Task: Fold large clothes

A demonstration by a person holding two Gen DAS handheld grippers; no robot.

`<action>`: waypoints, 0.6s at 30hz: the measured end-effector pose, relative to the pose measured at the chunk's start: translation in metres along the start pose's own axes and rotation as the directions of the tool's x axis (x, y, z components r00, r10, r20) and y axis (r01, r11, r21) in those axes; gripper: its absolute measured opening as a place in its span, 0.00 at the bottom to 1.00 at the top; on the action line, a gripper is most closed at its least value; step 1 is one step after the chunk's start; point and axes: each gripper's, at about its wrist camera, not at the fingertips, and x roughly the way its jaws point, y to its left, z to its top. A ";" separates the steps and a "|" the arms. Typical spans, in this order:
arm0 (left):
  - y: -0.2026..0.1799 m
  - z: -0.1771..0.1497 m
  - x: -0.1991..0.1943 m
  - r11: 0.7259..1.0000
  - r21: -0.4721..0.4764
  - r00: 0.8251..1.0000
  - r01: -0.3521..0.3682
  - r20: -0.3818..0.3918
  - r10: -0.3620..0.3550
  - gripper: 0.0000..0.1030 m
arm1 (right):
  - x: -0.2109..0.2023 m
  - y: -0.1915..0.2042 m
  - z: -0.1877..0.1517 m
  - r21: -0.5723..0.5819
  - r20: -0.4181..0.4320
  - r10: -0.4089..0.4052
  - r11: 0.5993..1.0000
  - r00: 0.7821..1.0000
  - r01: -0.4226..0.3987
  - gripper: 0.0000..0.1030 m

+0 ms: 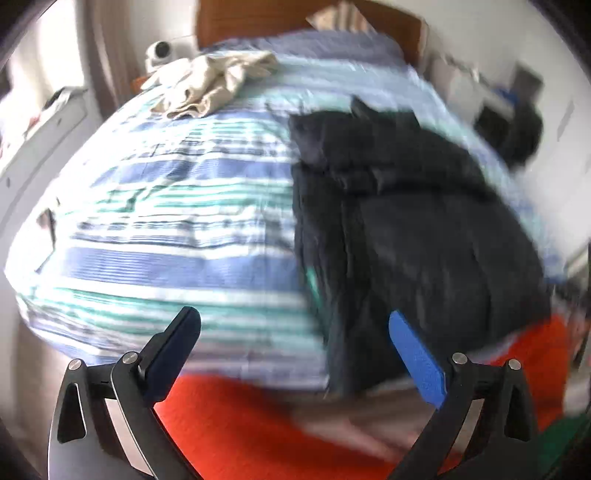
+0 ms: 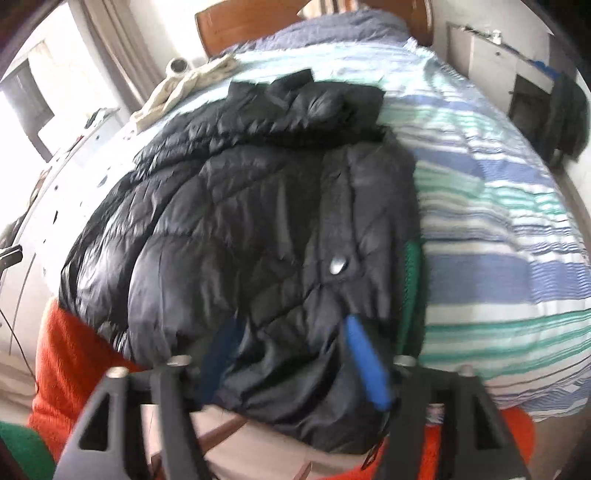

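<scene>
Black quilted puffer jacket [image 1: 406,221] spread on a blue, green and white striped duvet [image 1: 166,221].

From the left wrist, the left gripper [image 1: 293,332] is seen with jaws wide apart and nothing between them, held over the bed's near edge beside the jacket's side; a crumpled beige garment [image 1: 210,85] lies near the wooden headboard [image 1: 258,18]. From the right wrist, the jacket [image 2: 258,221] fills the middle, and the right gripper [image 2: 286,350] is seen with its blue fingers [image 2: 365,362] set around the bunched hem; whether it is clamped cannot be told.

daylight from left window [image 2: 26,92] | window glare | motion blur both views | fisheye bending, dark corners
</scene>
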 end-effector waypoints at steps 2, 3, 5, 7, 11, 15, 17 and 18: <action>0.001 -0.004 0.032 0.998 -0.051 0.999 0.036 0.007 -0.035 0.98 | -0.003 -0.006 0.003 0.016 0.008 0.003 1.000 1.000 -0.003 0.71; -0.002 -0.005 0.047 0.997 -0.062 0.999 0.045 -0.003 -0.045 0.98 | -0.004 -0.009 0.004 0.020 0.010 0.001 1.000 1.000 -0.001 0.71; -0.011 -0.016 0.081 0.994 -0.071 0.994 0.085 -0.059 -0.089 0.97 | -0.002 -0.020 0.004 0.033 0.002 -0.004 0.999 1.000 0.004 0.71; -0.022 -0.029 0.102 0.990 -0.072 0.986 0.122 -0.107 -0.129 0.97 | 0.006 -0.033 0.001 0.067 -0.030 -0.018 0.998 0.999 0.020 0.71; -0.043 -0.050 0.119 0.983 -0.030 0.972 0.181 -0.149 -0.184 0.97 | 0.020 -0.055 -0.018 0.125 -0.102 0.026 0.992 0.994 -0.013 0.71; -0.051 -0.057 0.127 0.978 -0.019 0.962 0.208 -0.176 -0.208 0.97 | 0.035 -0.057 -0.031 0.175 -0.118 0.176 0.972 0.977 -0.154 0.71; -0.048 -0.059 0.129 0.971 -0.045 0.951 0.233 -0.199 -0.238 0.77 | 0.040 -0.054 -0.032 0.167 -0.120 0.192 0.971 0.974 -0.171 0.71; -0.047 -0.060 0.129 0.965 -0.065 0.940 0.254 -0.218 -0.262 0.57 | 0.042 -0.052 -0.032 0.162 -0.129 0.186 0.973 0.974 -0.165 0.66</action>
